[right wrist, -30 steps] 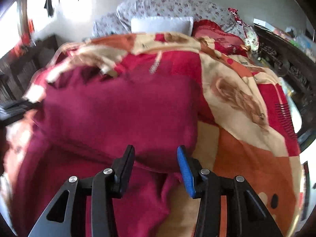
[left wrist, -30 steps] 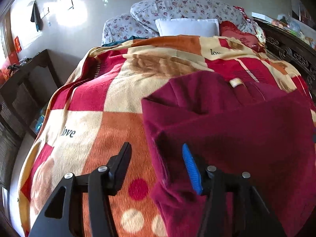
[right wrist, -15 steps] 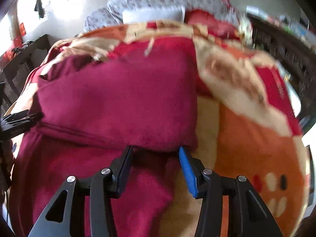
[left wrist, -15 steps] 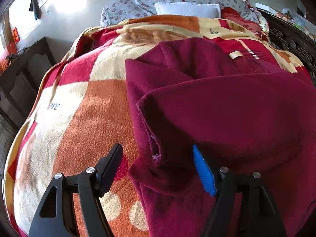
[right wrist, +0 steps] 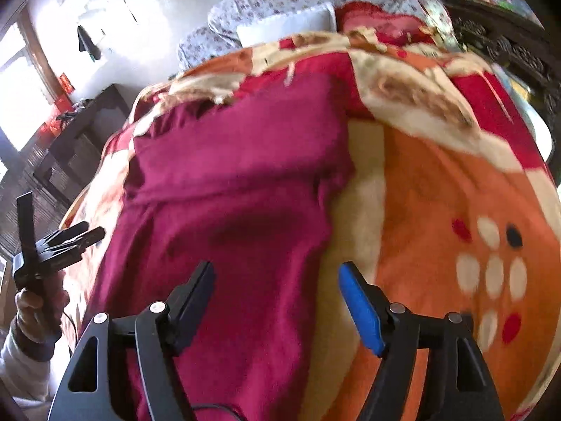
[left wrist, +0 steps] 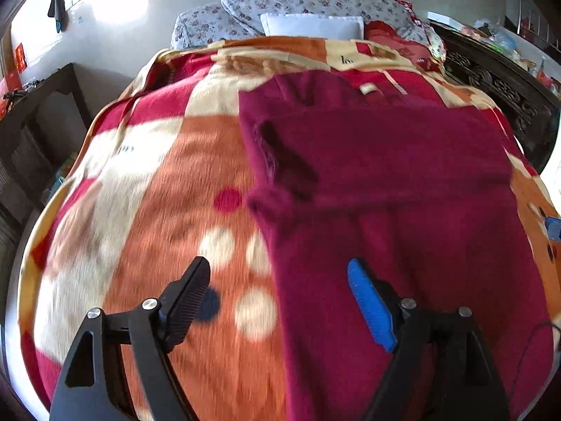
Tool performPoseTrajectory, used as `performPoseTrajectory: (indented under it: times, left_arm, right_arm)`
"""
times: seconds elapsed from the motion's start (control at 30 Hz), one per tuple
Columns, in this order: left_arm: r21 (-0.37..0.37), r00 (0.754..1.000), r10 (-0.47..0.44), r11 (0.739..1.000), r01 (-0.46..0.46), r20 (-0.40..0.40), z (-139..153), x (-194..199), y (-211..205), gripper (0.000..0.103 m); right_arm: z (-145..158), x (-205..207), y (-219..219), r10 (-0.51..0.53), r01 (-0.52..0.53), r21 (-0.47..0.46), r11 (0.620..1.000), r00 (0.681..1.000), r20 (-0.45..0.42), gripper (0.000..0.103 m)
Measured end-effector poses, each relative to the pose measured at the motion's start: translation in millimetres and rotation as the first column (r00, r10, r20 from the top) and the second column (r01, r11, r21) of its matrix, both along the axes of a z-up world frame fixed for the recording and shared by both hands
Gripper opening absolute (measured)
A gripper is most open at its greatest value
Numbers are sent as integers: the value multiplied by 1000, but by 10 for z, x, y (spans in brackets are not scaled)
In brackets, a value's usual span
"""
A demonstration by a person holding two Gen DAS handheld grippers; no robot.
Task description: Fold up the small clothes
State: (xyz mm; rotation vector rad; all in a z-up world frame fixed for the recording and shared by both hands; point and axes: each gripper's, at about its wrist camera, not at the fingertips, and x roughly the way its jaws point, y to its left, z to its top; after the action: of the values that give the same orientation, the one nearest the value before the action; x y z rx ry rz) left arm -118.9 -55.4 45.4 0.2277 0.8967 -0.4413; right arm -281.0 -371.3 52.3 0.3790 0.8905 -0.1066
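Observation:
A dark red knitted garment (left wrist: 403,182) lies on the bed, its far part folded back over the near part; it also shows in the right wrist view (right wrist: 238,189). My left gripper (left wrist: 280,298) is open and empty, raised above the garment's left edge near its near end. My right gripper (right wrist: 277,298) is open and empty, raised above the garment's right edge. The left gripper (right wrist: 52,245) also shows at the left of the right wrist view, held in a hand.
The bed is covered by an orange, red and cream patterned blanket (left wrist: 157,210). Floral pillows and a white pillow (left wrist: 312,26) lie at the head. A dark cabinet (left wrist: 38,122) stands left of the bed, a carved dark headboard or cabinet (left wrist: 501,84) right.
Both grippers have pulled back and up, away from the folded edge they were at. The folded part lies flat on the garment. Both jaws stay open.

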Motion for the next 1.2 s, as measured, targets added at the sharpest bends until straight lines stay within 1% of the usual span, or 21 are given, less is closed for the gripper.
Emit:
performPoseTrajectory:
  times: [0.13, 0.17, 0.2, 0.23, 0.27, 0.33, 0.37, 0.4, 0.43, 0.5, 0.57, 0.63, 0.73, 0.77, 0.8, 0.83, 0.87, 0.9, 1.0, 1.13, 1.2]
  left_arm:
    - [30, 999, -11, 999, 12, -41, -166, -231, 140, 80]
    - [37, 999, -9, 999, 10, -50, -208, -274, 165, 80]
    - [40, 998, -7, 999, 9, -57, -237, -310, 188, 80]
    - [43, 998, -4, 999, 6, -63, -265, -348, 214, 80]
    - [44, 998, 1, 999, 2, -68, -284, -384, 239, 80]
    - [31, 997, 11, 999, -9, -79, -301, -451, 299, 80]
    - [23, 996, 17, 1000, -15, -84, -304, -474, 328, 80]
    - [13, 995, 23, 1000, -21, -95, -307, -508, 359, 80]
    - [5, 994, 23, 1000, -22, -105, -309, -539, 376, 80]
    - [-4, 994, 27, 1000, -28, -108, -303, -600, 414, 80]
    - [-14, 993, 32, 999, -33, -110, -290, -665, 451, 80]
    - [-28, 991, 31, 999, -35, -126, -277, -730, 505, 80]
    - [-55, 987, 33, 998, -42, -156, -280, -811, 581, 80]
    - [-61, 985, 35, 997, -45, -167, -290, -839, 603, 80]
    - [-70, 983, 34, 996, -48, -180, -299, -882, 634, 80]
    - [-77, 982, 32, 996, -47, -185, -302, -911, 651, 80]
    - [-83, 982, 29, 995, -45, -188, -298, -947, 670, 80]
    - [-81, 982, 26, 996, -42, -189, -294, -996, 697, 80]
    - [-83, 980, 16, 996, -33, -199, -272, -1090, 755, 80]
    - [-101, 978, 1, 995, -23, -210, -239, -1230, 830, 80]
    - [-117, 972, -7, 993, -20, -233, -257, -1280, 831, 80]
  right_arm:
    - [-321, -107, 101, -4, 6, 27, 1000, 999, -52, 77]
    - [-390, -118, 146, 8, -6, 36, 999, 998, -60, 63]
    - [-432, -129, 221, 32, -31, 22, 999, 998, -58, 40]
    - [-417, -158, 286, 39, -41, -44, 998, 998, -47, 31]
    - [-392, -190, 330, 49, -52, -88, 995, 998, -32, 10]
    - [-367, -267, 262, 36, -36, -35, 999, 999, 1, 10]
    - [-366, -291, 248, 34, -34, -53, 998, 999, 0, 10]
    - [-387, -303, 252, 34, -35, -99, 994, 999, -17, 10]
    - [-414, -316, 244, 27, -30, -112, 993, 999, -27, 10]
    - [-413, -362, 218, 18, -20, -86, 996, 1000, -16, 9]
    - [-328, -441, 218, 15, -14, -78, 997, 1000, 6, 9]
    - [-227, -596, 206, 20, -19, -35, 999, 999, 41, 10]
    - [-124, -866, 211, 35, -42, 85, 995, 996, 85, 11]
    - [-109, -943, 215, 44, -55, 126, 991, 995, 87, 17]
    - [-100, -1044, 237, 59, -71, 154, 986, 995, 83, 28]
    - [-101, -1096, 274, 69, -80, 153, 985, 995, 77, 36]
    - [-109, -1163, 308, 80, -89, 148, 985, 995, 62, 56]
    - [-128, -1230, 345, 92, -97, 148, 984, 995, 40, 68]
    - [-200, -1430, 430, 125, -125, 179, 976, 992, 13, 68]
    - [-338, -1640, 407, 111, -116, 276, 954, 993, 33, 68]
    - [-430, -1646, 426, 106, -109, 287, 952, 994, 27, 68]
